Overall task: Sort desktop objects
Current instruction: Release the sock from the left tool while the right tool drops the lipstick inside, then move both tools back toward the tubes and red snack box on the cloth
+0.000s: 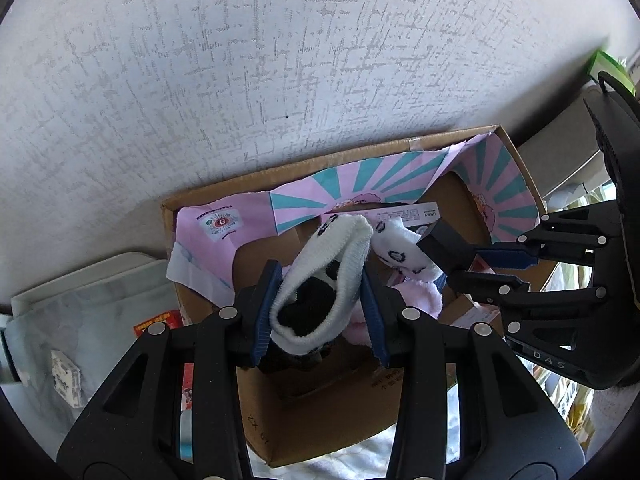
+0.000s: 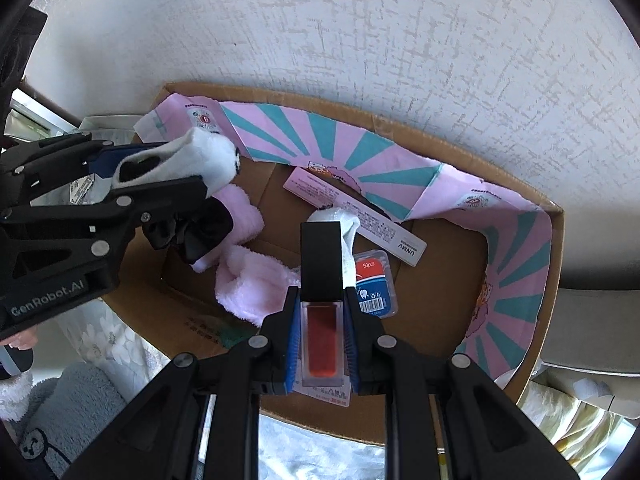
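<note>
Both grippers grip items above box (image 2: pixel 556 280).

White sock (image 1: pixel 320 276) w/ black inside, red lip gloss (image 2: pixel 322 336), both above cardboard box (image 2: pixel 440 312), prob.

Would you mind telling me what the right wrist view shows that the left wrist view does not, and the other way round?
Only the right wrist view shows the red fill of the lip gloss tube clamped in the right gripper, and the blue 50pcs floss pack on the box floor. Only the left wrist view looks into the open cuff of the white sock pinched by the left gripper, plus a second white sock behind it. Both show the cardboard box, its pink and teal paper lining, the pink fluffy cloth and both grippers over the box.
</note>
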The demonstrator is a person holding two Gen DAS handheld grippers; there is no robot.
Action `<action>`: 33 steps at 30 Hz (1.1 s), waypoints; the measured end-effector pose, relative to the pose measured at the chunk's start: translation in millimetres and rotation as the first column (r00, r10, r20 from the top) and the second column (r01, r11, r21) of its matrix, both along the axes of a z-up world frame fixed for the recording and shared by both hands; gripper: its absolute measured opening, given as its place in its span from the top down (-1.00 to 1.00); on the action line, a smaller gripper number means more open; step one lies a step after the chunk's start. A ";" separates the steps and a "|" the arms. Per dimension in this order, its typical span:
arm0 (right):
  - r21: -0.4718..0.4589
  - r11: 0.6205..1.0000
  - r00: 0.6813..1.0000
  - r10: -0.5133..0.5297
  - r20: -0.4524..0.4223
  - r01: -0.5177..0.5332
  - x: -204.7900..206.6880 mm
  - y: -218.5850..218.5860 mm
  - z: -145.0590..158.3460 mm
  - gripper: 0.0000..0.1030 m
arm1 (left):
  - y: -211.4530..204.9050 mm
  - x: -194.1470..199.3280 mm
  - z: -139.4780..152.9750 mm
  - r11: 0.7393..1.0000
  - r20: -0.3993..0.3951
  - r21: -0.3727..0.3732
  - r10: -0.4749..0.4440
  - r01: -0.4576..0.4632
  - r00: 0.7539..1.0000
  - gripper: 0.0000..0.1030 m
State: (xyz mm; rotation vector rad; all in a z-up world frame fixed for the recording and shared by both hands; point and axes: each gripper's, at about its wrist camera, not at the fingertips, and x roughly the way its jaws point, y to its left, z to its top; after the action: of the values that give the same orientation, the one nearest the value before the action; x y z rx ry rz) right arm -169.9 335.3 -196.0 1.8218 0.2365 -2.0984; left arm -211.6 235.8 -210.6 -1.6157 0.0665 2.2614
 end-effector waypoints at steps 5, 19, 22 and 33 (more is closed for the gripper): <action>0.007 1.000 1.000 0.011 0.001 -0.011 2.3 0.2 1.3 0.65 | -3.4 -0.6 0.0 1.000 0.013 0.009 0.002 -0.002 1.000 0.29; -0.084 0.996 0.999 -0.026 -0.033 0.024 11.6 7.1 34.4 -0.99 | -5.0 7.3 37.2 1.000 -0.038 0.020 -0.011 0.011 0.999 -1.00; -0.078 0.997 0.998 -0.029 -0.060 0.024 5.5 10.8 42.6 -0.99 | -4.1 15.7 55.1 0.998 -0.073 0.051 -0.034 0.038 0.997 -1.00; -0.005 1.000 0.980 0.028 -0.195 -0.030 23.3 -7.0 104.4 -0.99 | -19.7 41.0 112.7 0.988 -0.172 0.146 -0.028 0.053 0.985 -1.00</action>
State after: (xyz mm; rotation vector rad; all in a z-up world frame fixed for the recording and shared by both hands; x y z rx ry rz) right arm -146.5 328.3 -91.6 1.5977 0.3012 -2.2553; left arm -170.5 216.1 -97.9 -1.3325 -0.0267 2.3084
